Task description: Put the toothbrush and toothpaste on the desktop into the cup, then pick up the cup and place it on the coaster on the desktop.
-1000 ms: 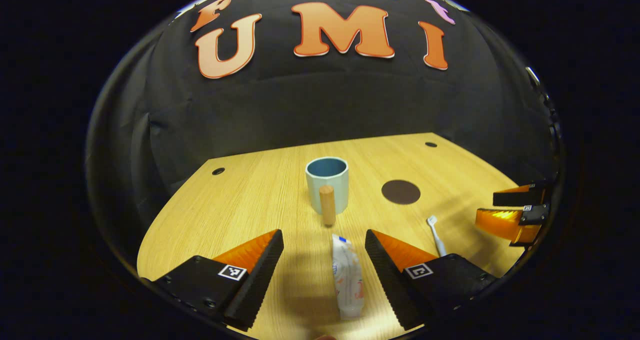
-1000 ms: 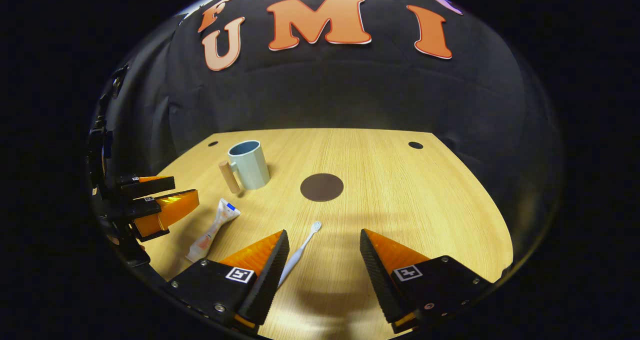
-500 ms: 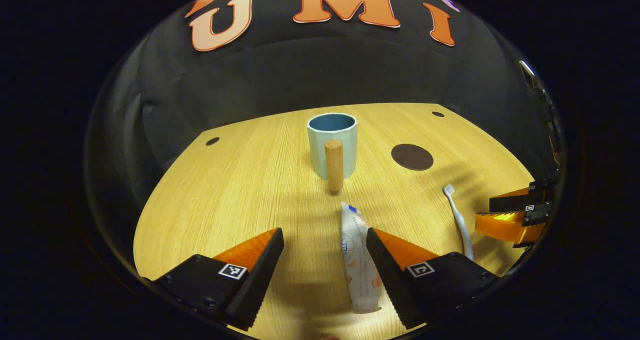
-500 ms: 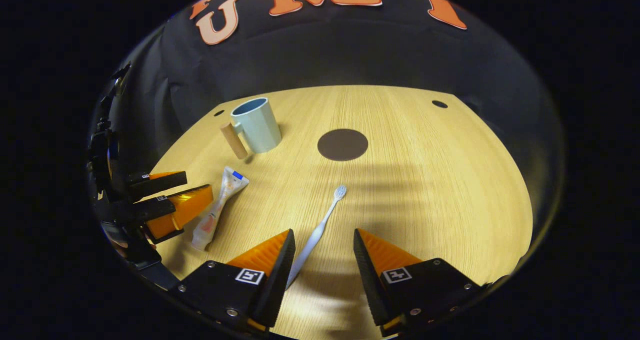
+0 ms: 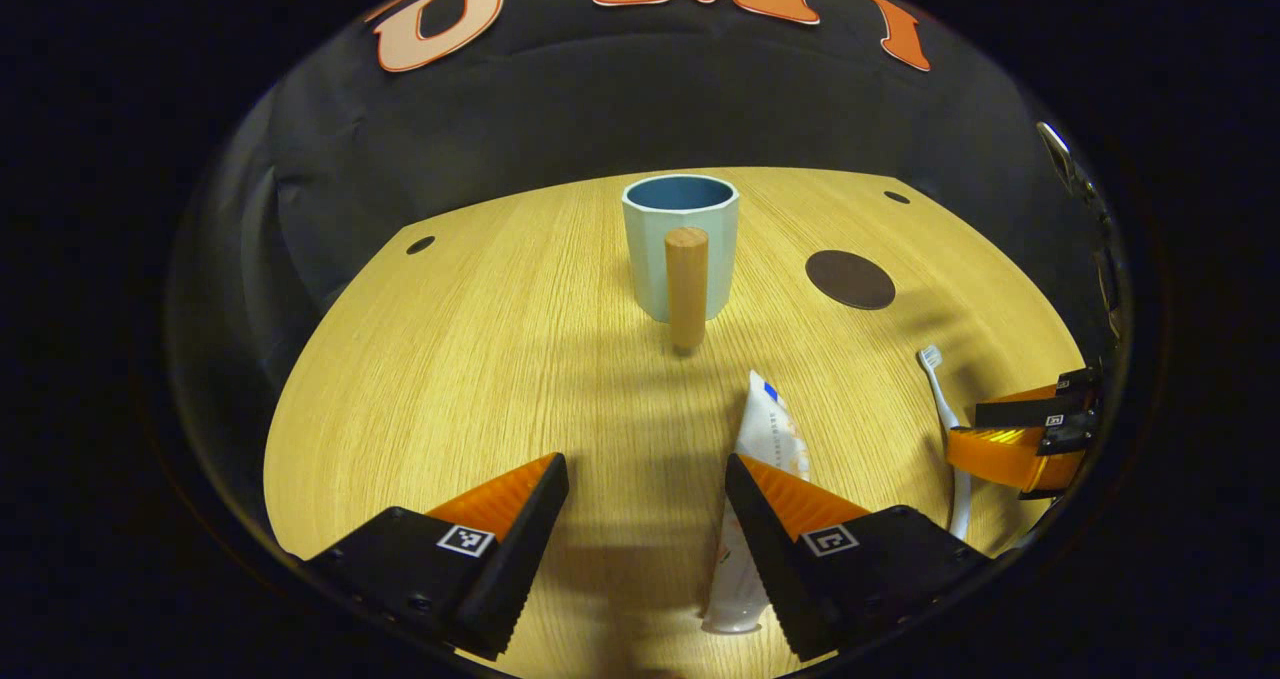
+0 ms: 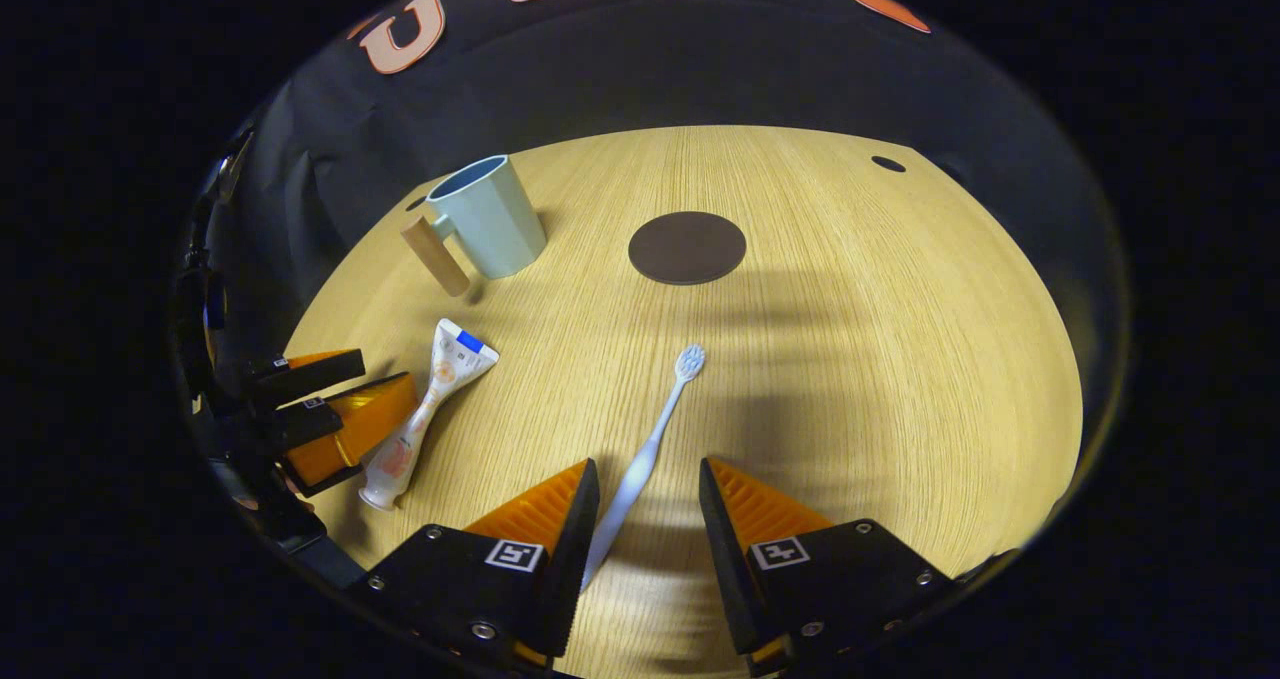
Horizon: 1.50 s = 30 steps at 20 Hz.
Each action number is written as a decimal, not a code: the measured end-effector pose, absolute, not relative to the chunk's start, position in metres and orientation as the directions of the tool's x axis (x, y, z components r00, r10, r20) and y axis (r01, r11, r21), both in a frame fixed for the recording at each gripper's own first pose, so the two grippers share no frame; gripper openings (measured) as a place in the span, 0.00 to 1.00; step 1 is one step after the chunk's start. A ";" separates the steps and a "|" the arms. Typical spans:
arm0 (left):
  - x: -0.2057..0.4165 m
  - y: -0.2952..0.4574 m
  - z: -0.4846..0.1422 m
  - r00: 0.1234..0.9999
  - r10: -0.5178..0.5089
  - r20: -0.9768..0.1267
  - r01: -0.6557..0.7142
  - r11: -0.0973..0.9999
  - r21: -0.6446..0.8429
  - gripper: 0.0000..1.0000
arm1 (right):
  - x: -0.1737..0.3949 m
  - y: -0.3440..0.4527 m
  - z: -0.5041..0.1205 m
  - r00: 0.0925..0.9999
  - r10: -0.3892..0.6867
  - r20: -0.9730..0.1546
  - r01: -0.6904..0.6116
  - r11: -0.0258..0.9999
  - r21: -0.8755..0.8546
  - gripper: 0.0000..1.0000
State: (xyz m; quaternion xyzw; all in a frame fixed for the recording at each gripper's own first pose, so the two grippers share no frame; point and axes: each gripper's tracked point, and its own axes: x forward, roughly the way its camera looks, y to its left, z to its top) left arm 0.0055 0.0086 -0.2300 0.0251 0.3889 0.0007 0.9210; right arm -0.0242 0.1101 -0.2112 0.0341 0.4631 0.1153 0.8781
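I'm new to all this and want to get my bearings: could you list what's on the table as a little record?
cup: pale blue, upright, wooden handle, empty
coaster: dark round, bare, right of cup
toothpaste: lying flat, by left gripper
toothbrush: lying flat, handle between fingers of right gripper
grippers: both open, holding nothing

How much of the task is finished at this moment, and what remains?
Nothing is finished: the cup is empty and off the coaster. In hand: the open right gripper straddles the toothbrush; the open left gripper is beside the toothpaste. Left: both grasps, both drops, moving the cup.
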 end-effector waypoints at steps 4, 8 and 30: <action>0.009 0.003 -0.231 0.676 -0.007 -0.737 0.079 0.995 0.063 0.93 | -0.022 0.108 -0.214 0.543 0.230 -0.808 -0.197 0.970 0.144 0.41; 0.014 -0.012 -0.202 0.738 -0.086 -0.669 0.182 0.980 0.075 0.94 | -0.018 0.105 -0.213 0.539 0.266 -0.799 -0.195 0.962 0.189 0.21; -0.017 -0.082 -0.241 0.576 -0.281 -0.768 0.485 0.873 0.045 0.99 | -0.007 0.123 -0.210 0.563 0.351 -0.748 -0.197 0.936 0.292 0.09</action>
